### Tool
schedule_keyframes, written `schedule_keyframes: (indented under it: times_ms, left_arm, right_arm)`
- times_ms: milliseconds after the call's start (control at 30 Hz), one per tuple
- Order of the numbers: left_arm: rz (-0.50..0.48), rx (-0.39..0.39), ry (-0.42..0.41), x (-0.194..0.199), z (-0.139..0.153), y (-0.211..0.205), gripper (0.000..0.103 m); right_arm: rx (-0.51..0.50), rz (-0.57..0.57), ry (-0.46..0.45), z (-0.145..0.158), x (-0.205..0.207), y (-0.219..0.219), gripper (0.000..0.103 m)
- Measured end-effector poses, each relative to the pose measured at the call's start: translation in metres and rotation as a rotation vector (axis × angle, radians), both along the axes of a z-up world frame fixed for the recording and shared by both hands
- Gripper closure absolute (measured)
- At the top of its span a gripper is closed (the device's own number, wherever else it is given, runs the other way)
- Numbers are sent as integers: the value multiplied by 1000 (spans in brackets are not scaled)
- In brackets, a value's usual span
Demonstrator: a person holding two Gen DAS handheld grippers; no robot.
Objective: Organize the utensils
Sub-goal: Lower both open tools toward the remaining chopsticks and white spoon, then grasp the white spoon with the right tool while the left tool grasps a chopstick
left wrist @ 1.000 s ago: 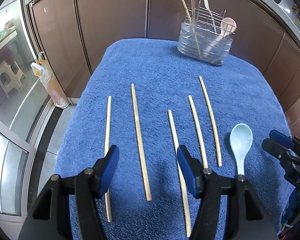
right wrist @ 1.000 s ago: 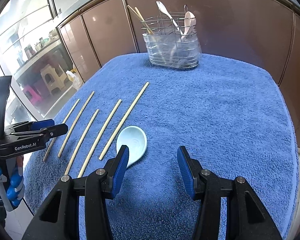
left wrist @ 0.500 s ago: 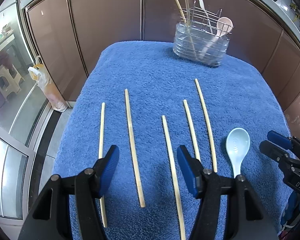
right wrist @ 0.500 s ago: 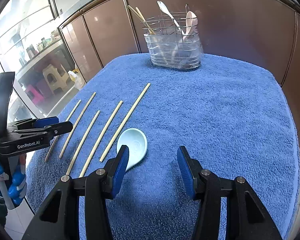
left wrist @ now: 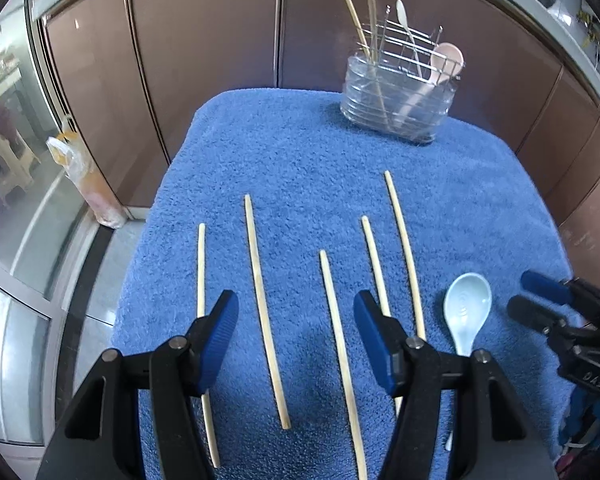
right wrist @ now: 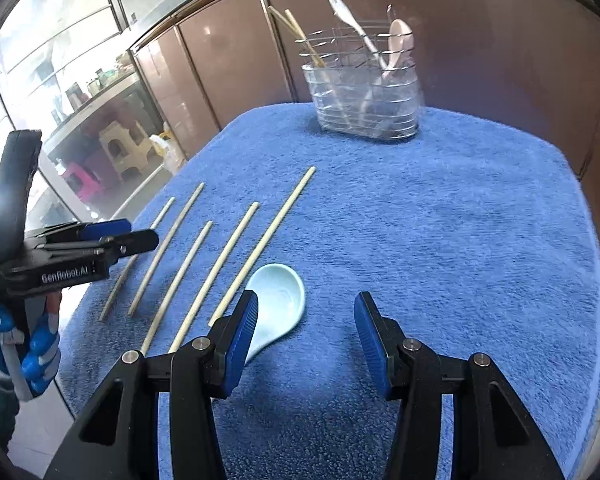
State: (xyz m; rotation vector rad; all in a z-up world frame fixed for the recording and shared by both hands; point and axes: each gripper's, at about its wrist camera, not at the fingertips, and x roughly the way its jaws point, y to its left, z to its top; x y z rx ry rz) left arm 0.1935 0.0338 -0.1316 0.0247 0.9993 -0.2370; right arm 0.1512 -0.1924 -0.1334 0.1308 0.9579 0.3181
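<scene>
Several pale wooden chopsticks (left wrist: pixel 262 292) lie side by side on the blue towel (left wrist: pixel 300 152). My left gripper (left wrist: pixel 296 320) hovers open above them with nothing between its pads. To their right lies a light blue spoon (left wrist: pixel 466 308), bowl facing up. In the right wrist view the spoon (right wrist: pixel 280 296) sits by the left finger, which hides its handle. My right gripper (right wrist: pixel 305 316) is open and holds nothing. A wire and clear plastic utensil holder (left wrist: pixel 400 96) stands at the far end with chopsticks and spoons in it.
The towel (right wrist: pixel 460 220) covers a small table whose edges drop off on the left and right. Brown cabinet doors (left wrist: pixel 204 40) stand behind it. A gloved hand (right wrist: pixel 32 344) holds the left gripper (right wrist: pixel 134 233). The right gripper (left wrist: pixel 524 294) shows at the right of the left wrist view.
The chopsticks and spoon sit slightly lower in the left wrist view, as the left gripper eased forward a little. Both jaws keep the same width and no utensil has moved.
</scene>
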Motion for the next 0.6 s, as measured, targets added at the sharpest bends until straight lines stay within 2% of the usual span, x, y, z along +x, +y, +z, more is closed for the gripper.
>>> schedule_keyframes:
  times_ms: [200,333,600]
  left_arm:
    - [-66,-92,62,11,5,4,47]
    - [-115,-152,151,22,-1,-6,53]
    - [-124,-99,288,46,-25,-27,61]
  right_arm:
    - [78,50,40,-3,9,-7,53]
    - [116,59,66,-7,17,-14,53]
    - [160,114,133,-18,35,-20,57]
